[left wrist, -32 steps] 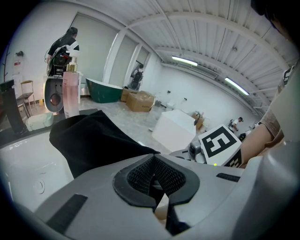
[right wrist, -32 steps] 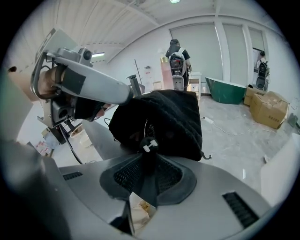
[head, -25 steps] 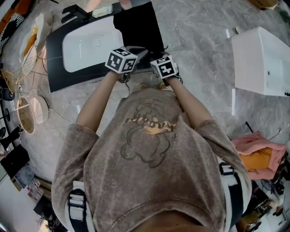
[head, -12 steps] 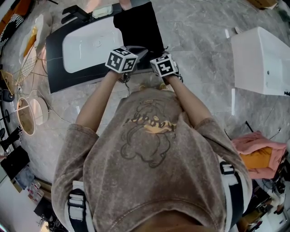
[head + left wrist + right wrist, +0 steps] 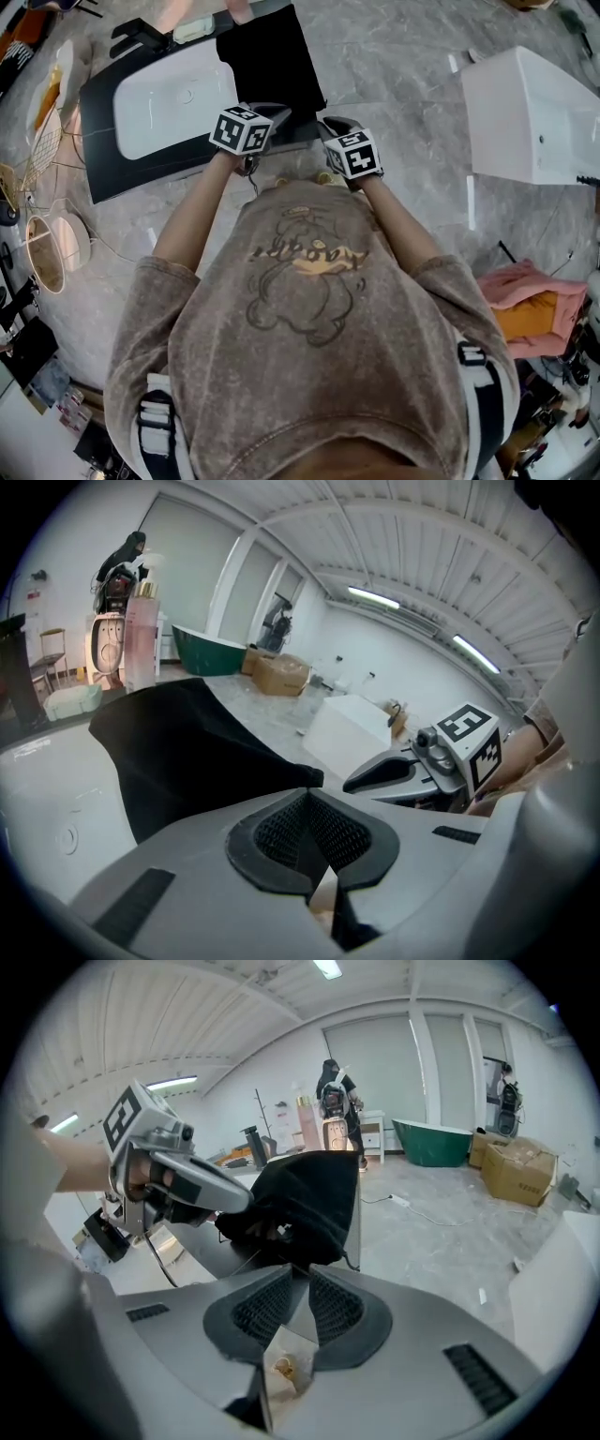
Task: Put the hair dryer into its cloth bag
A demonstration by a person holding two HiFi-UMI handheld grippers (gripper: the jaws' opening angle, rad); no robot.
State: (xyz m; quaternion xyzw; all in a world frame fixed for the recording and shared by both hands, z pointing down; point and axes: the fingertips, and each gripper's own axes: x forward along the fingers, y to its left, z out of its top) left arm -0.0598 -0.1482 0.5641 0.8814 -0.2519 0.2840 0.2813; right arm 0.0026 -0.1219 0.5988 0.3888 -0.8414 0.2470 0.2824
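The left tongs (image 5: 309,789) clamp the near hem of the cloth bag (image 5: 187,752). The right tongs (image 5: 299,1277) have just been closing and stand a slit apart, nothing pinched, with the hem just beyond. It seems best to catch that hem squarely, then spread the mouth. The bag lies on the dark surface (image 5: 98,159); the hair dryer is unseen.

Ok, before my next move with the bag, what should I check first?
1. Left tool shut on the cloth bag corner: ok.
2. Right tool gripping the bag: not ok; its jaws have just been closing but stand slightly apart, with nothing between them.
3. Bag mouth open: cannot tell.
4. Hair dryer located: cannot tell; it may be inside the bag.
5. Bag over the black counter, beside the white sink: ok.
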